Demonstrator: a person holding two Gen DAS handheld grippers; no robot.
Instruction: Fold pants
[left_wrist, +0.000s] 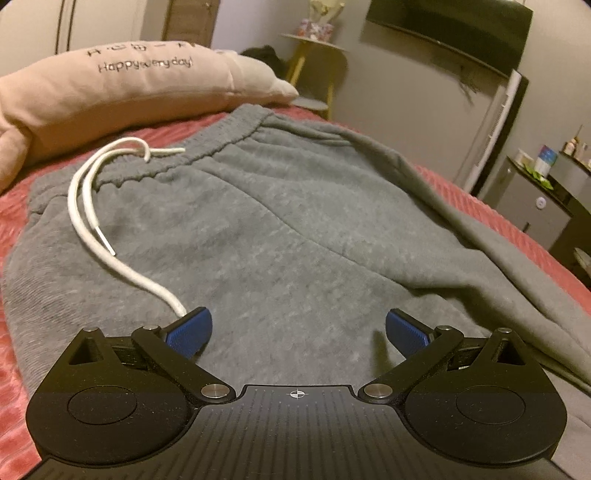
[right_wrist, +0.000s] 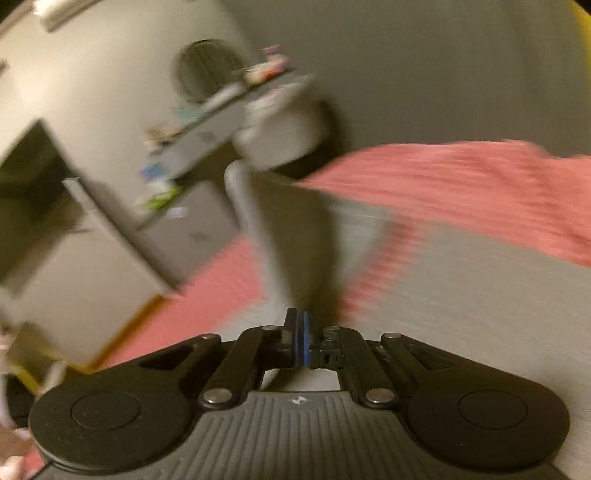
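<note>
Grey sweatpants lie flat on a red bedspread, waistband toward the pillow, with a white drawstring trailing over the fabric. My left gripper is open and empty, low over the pants, its blue pads wide apart. In the blurred right wrist view, my right gripper is shut on a fold of the grey pants and holds it lifted above the bed, with more grey cloth lying to the right.
A beige pillow lies beyond the waistband. A black TV, a white tower unit and a grey cabinet stand past the bed's right edge. A yellow stool is at the back.
</note>
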